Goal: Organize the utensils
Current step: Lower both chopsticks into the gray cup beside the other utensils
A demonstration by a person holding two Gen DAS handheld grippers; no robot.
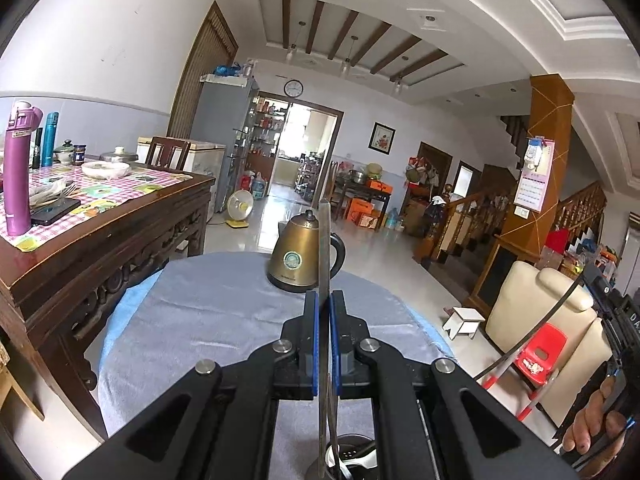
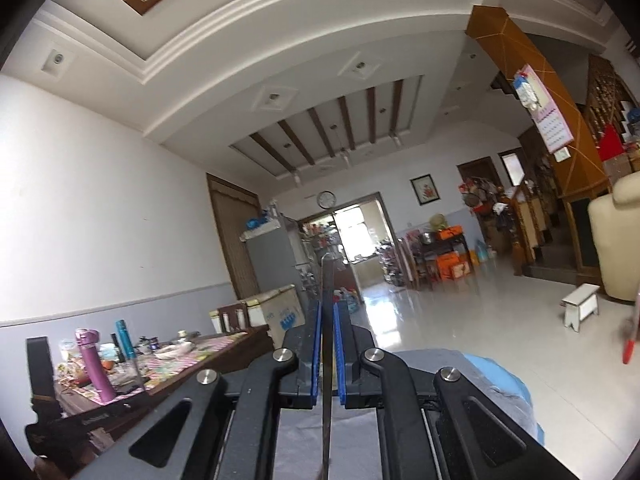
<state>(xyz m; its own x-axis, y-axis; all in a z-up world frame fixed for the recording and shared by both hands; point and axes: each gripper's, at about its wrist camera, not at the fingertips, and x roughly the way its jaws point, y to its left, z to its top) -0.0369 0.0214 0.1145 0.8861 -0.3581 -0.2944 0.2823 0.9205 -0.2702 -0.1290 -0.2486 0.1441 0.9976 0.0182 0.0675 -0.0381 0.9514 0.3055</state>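
Both grippers have something clamped right now. The left gripper (image 1: 324, 300) has its blue-padded jaws pinched onto a thin flat strip of grey metal, some kind of utensil handle (image 1: 324, 248), held edge-on so it sticks up past the fingertips and also runs down under the gripper. At the bottom of that view the strip drops towards a dark round holder (image 1: 352, 460) with a white utensil in it; can't tell if it actually touches the holder. All this is over a round table covered in a grey-blue cloth (image 1: 208, 312), and a brass-coloured electric kettle with a black handle (image 1: 304, 256) stands on the far side of it, just behind the strip from this angle.

The right gripper (image 2: 327, 312) is the same story: blue pads pressed onto a second thin grey metal utensil (image 2: 328, 280), also edge-on, poking out past the tips. It's pointed out into the room, with just the near edge of the cloth-covered table below it. Which kind of utensil either one is, I honestly can't tell from the edge.

Off to the left there's a dark carved wooden table with a pink checked cloth (image 1: 112, 196), a tall purple flask (image 1: 18, 172) on it. The person's hand (image 1: 596, 420) shows low right in the left view.
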